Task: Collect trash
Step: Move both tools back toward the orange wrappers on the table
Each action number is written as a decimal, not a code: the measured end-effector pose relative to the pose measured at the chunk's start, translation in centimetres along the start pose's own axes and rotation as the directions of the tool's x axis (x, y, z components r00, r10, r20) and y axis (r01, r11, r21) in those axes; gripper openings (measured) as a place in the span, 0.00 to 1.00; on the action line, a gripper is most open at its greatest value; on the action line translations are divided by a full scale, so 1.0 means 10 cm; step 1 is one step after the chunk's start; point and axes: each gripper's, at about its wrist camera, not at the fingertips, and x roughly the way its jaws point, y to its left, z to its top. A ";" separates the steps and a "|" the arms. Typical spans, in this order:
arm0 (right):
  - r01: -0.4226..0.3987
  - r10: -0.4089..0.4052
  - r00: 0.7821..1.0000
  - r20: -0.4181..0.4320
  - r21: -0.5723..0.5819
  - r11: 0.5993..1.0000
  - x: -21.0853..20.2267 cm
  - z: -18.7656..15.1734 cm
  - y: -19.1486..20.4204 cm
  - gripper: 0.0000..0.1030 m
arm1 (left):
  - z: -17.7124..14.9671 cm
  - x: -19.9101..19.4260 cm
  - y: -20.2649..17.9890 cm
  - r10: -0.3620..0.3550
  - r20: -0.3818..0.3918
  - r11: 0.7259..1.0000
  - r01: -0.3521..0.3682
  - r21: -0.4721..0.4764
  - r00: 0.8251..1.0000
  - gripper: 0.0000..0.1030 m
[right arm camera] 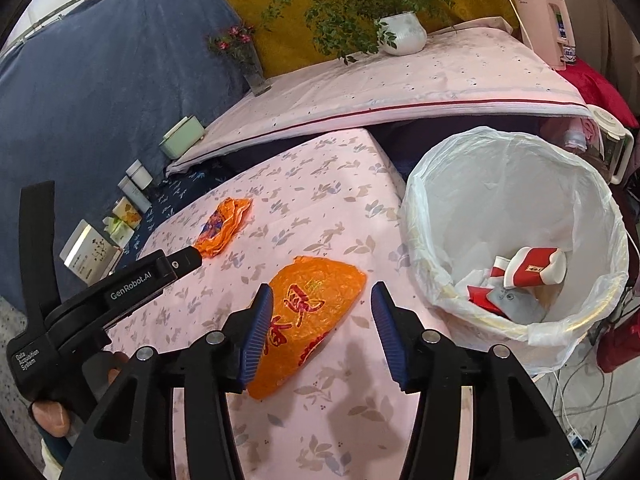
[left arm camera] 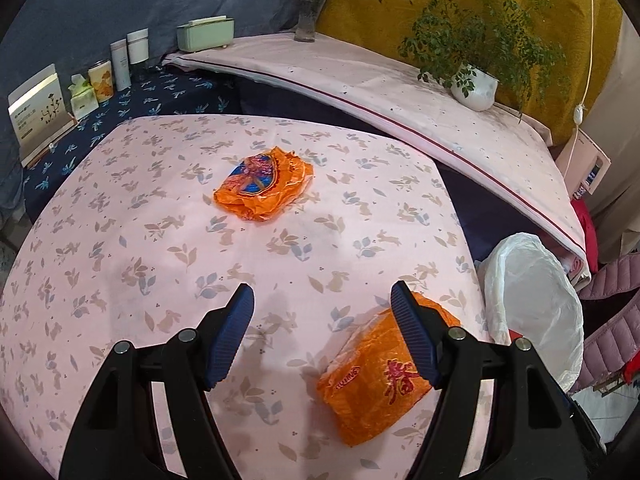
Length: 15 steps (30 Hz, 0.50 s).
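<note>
Orange crinkled plastic forms two wrappers (left arm camera: 265, 184) (right arm camera: 310, 316) laid on the floral tablecloth (left arm camera: 120, 240). One round bin (right arm camera: 520, 216) is lined with thin white film. Nothing is gripped: left gripper (left arm camera: 322, 334) and right gripper (right arm camera: 318, 330) are spread apart.

"GenRobot.AI" is printed in white on the black body of the left gripper (right arm camera: 120, 284), at the left of the right wrist view. Lower on the same tool, near its handle, "Data Acquisition System" is printed in small white letters in three lines. Large red Chinese characters are seen on the near orange wrapper (right arm camera: 308, 320), at the centre of that view; they are not made out. In the left wrist view, at lower right, the same wrapper (left arm camera: 372, 392) carries a red character and a small oval logo that is too blurred to be read.
</note>
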 end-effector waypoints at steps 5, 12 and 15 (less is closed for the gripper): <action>-0.006 0.005 0.999 -0.033 -0.010 1.000 0.14 -0.11 0.14 0.59 | -0.01 0.01 0.22 0.021 0.000 0.999 -0.021 -0.033 1.000 0.65; -0.003 0.002 0.996 -0.093 -0.012 1.000 0.39 -0.26 0.27 0.63 | -0.03 0.05 0.47 0.052 -0.006 0.997 -0.052 -0.062 0.999 0.65; 0.003 -0.004 0.994 -0.112 -0.010 1.000 0.49 -0.29 0.31 0.64 | -0.03 0.08 0.57 0.059 -0.013 0.995 -0.060 -0.077 0.998 0.65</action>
